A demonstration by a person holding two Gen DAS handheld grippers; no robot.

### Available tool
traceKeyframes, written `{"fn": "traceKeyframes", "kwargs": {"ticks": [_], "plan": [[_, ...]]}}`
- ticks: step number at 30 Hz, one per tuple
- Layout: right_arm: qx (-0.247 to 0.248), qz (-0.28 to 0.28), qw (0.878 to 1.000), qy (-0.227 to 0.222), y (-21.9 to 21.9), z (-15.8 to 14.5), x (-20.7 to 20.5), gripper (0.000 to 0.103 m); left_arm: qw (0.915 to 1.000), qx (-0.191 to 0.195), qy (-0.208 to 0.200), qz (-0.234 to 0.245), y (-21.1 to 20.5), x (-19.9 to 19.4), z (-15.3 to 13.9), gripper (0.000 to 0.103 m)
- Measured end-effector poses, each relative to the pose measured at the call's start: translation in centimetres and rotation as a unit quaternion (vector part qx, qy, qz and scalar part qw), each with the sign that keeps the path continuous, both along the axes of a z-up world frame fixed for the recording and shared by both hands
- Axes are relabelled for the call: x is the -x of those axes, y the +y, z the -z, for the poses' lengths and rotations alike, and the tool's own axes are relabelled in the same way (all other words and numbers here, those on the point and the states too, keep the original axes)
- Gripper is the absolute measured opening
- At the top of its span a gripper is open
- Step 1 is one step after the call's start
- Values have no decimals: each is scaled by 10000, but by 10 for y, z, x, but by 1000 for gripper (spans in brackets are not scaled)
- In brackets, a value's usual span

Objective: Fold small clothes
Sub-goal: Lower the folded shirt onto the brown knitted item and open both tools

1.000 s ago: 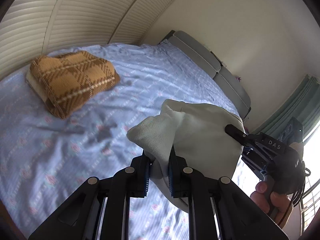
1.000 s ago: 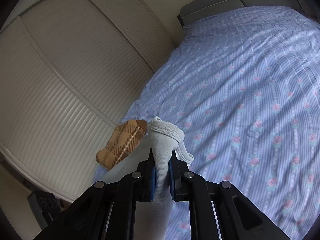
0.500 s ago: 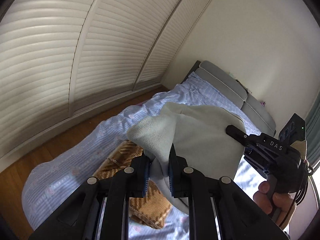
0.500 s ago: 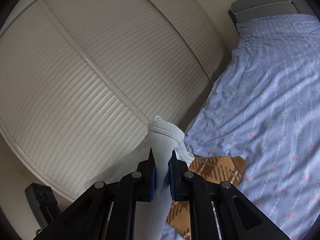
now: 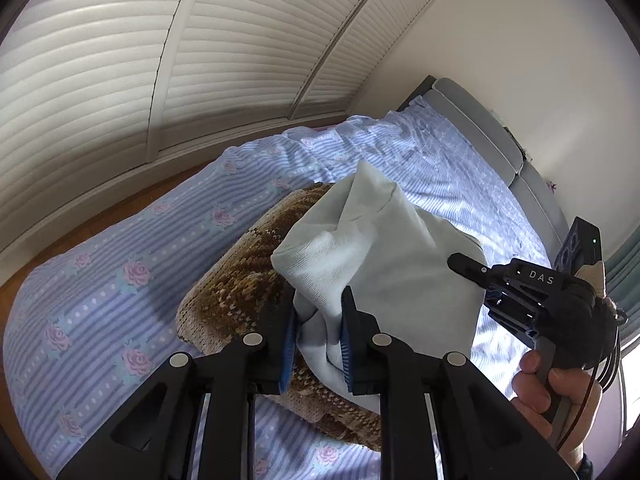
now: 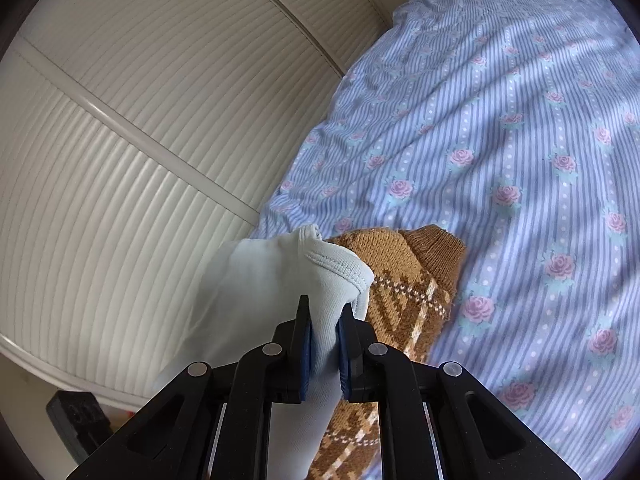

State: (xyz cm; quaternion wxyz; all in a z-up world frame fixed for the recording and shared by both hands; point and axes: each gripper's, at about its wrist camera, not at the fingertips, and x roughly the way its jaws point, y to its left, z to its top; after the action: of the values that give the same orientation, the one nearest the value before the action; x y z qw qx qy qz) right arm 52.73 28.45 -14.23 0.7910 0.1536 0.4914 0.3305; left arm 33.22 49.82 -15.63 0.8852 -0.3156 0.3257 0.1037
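Observation:
A pale mint-white small garment (image 5: 384, 264) hangs folded between my two grippers above the bed. My left gripper (image 5: 318, 320) is shut on one end of it. My right gripper (image 6: 324, 322) is shut on the other end (image 6: 280, 280); it also shows in the left wrist view (image 5: 520, 288), held in a hand at the right. Directly below the garment lies a folded brown plaid knit sweater (image 5: 240, 284), also in the right wrist view (image 6: 404, 280).
The bed has a blue striped sheet with pink roses (image 6: 520, 140) and a grey headboard (image 5: 492, 140). White louvred wardrobe doors (image 5: 200, 40) stand along the bed's far side, with a strip of wooden floor (image 5: 120, 208) between.
Both grippers have carried the pale garment across the bed to above the brown sweater and tilted downward. The sweater is now right under the garment. Both grips are unchanged.

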Motion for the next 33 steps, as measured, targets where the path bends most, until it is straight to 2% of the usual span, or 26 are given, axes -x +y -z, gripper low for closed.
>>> {"fn": "traceKeyframes", "kwargs": {"ticks": [2, 5, 7, 9, 12, 13, 15, 18, 21, 23, 26, 33], "plan": [[130, -24, 9999, -90, 1, -1, 2, 12, 9999, -131, 21, -39, -2, 4, -4, 26], [312, -103, 9990, -312, 4, -8, 8, 13, 9983, -551, -32, -159, -9, 20, -16, 37], [448, -187, 9976, -491, 4, -13, 15, 18, 9959, -885, -71, -164, -14, 21, -24, 44], [689, -178, 9946, -753, 3, -17, 23, 38, 9916, -1279, -164, -143, -22, 27, -35, 45], [991, 39, 9851, -1407, -7, -29, 40, 48, 9819, -1831, -472, 45, -40, 29, -50, 50], [993, 77, 9817, -1620, -10, -33, 45, 49, 9792, -1945, -554, 166, -45, 26, -53, 56], [794, -16, 9765, -2003, -15, -42, 54, 55, 9771, -1925, -733, 537, -51, 18, -54, 58], [450, -410, 9699, -2358, -9, -49, 56, 61, 9721, -2066, -750, 820, -56, 2, -48, 59], [587, -730, 9588, -2683, 8, -47, 54, 68, 9710, -2121, -611, 916, -55, -10, -36, 65], [704, -970, 9522, -2808, 18, -41, 57, 68, 9743, -2027, -509, 842, -50, -13, -27, 76], [809, -1271, 9465, -2853, 29, -28, 60, 68, 9801, -1787, -391, 767, -44, -14, -12, 81], [1079, -1465, 9456, -2696, 36, 3, 53, 68, 9767, -1994, -359, 701, -47, -17, 1, 83]]}}
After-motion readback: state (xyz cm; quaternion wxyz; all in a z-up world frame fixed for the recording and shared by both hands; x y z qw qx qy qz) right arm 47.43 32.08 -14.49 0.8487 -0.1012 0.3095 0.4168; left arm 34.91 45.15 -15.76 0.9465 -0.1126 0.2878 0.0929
